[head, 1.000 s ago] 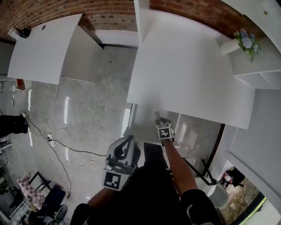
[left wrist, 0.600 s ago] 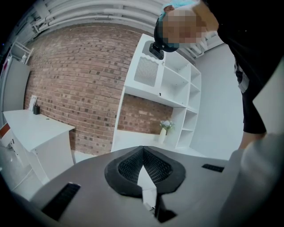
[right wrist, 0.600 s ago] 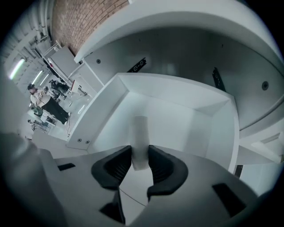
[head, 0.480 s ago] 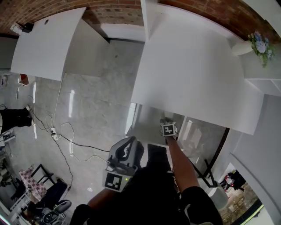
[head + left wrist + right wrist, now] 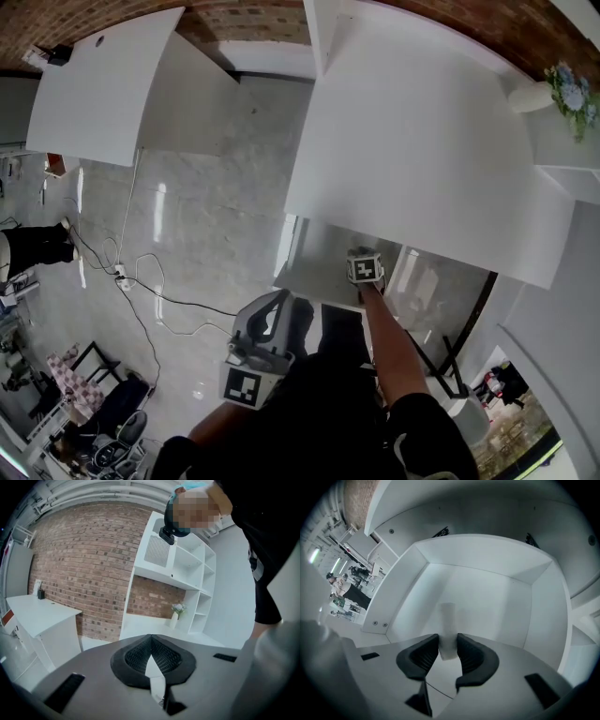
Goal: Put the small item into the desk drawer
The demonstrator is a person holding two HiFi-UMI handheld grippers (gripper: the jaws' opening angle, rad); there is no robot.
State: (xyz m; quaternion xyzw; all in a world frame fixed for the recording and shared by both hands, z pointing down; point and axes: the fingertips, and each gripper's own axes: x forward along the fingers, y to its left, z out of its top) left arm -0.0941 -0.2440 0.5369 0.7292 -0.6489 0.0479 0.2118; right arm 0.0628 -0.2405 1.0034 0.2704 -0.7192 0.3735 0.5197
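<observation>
Change since a second ago: right gripper (image 5: 365, 266) has shifted a little further right along the desk (image 5: 422, 159) edge; left gripper (image 5: 265, 330) is roughly where it was.

- Right gripper: reached out on a straight arm over the open drawer (image 5: 497, 564) below the desk front. Its pads (image 5: 425, 654) pinch the item (image 5: 448, 629) from both sides.
- Item: small, white and oblong, standing lengthwise out from between the right jaws. It is within the drawer's walls; contact with the drawer floor cannot be told.
- Drawer: white, pulled out, interior bare apart from the item.
- Left gripper: held low near the body, well apart from the drawer, jaws pressed together at the tips, nothing between them.
- Vase (image 5: 536, 94): holds flowers, on the shelf at the right.
</observation>
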